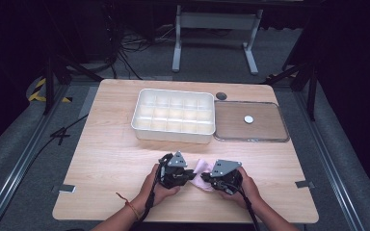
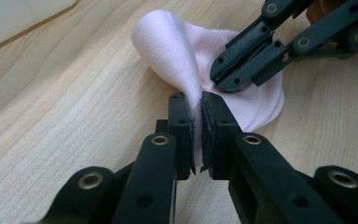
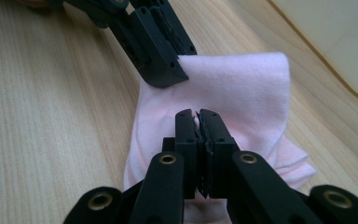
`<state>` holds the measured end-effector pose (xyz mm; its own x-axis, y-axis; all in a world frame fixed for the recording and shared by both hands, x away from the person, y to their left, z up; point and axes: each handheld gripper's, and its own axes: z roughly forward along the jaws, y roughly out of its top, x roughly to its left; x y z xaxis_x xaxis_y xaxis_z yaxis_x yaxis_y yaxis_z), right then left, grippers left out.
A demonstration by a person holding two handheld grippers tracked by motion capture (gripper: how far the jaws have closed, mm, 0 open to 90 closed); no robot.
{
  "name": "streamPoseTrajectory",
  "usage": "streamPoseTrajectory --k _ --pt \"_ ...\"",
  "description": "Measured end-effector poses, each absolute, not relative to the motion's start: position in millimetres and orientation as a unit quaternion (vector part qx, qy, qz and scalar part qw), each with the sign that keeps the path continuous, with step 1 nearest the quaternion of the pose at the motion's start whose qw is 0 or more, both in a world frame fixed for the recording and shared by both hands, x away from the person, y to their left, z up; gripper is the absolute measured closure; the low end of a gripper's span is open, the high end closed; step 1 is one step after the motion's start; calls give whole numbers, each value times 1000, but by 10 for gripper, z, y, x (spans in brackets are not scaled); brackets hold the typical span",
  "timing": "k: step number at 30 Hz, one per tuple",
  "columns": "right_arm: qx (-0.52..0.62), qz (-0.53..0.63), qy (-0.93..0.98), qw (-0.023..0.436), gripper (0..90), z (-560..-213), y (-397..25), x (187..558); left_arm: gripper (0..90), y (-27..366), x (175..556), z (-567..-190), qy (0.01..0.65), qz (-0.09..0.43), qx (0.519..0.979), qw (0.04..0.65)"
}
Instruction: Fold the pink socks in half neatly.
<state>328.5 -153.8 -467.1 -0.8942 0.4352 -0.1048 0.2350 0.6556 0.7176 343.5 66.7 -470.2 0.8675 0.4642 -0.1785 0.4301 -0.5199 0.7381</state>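
**A:** Item one, pink cloth (image 1: 201, 169). Location?

**B:** Near edge of the wooden table (image 1: 111, 159), well short of the white compartment tray (image 1: 173, 115) and the clear lid (image 1: 250, 121) beside it. It lies between the two grippers, touching both.

**A:** Item two, left gripper (image 2: 196, 105). State of jaws?

**B:** Pinched narrow on a raised fold of the cloth; in the left gripper view the fabric stands up from between the pads and curls away in a loop.

**A:** Item three, right gripper (image 3: 199, 116). Same?

**B:** Closed on the cloth too, a sliver of pink showing between the pads (the layers beneath look stacked, several edges at the lower right).

**A:** The relation that matters?

**B:** The cloth's long axis runs roughly from one gripper to the other, so the two grips sit at opposite ends, tips nearly facing. Neither hand is nearer; each already has its end. My judgement: any spreading or folding will turn on drawing along that line, not across it.
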Motion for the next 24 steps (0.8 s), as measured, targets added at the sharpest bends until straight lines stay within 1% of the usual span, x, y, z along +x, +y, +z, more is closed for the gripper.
streamPoseTrajectory --k 4,12,17,18,20,21,24 --pt "196 361 902 135 875 -4665 -1553 3303 830 666 3425 -4665 259 23 866 427" --pt "193 359 902 142 884 -4700 -1453 3304 827 586 3373 -4595 241 37 866 437" --pt "193 362 900 144 883 -4707 -1415 3308 827 558 3365 -4595 234 44 871 430" --pt "196 366 898 143 878 -4713 -1417 3316 827 559 3366 -4594 234 45 872 429" --pt "196 372 897 139 819 -4699 -1444 3328 829 573 3372 -4591 237 49 871 428" --pt "197 372 896 140 803 -4688 -1459 3330 830 583 3376 -4586 239 50 871 427" --pt "201 381 891 144 785 -4610 -1573 3320 832 608 3383 -4573 239 54 871 427"
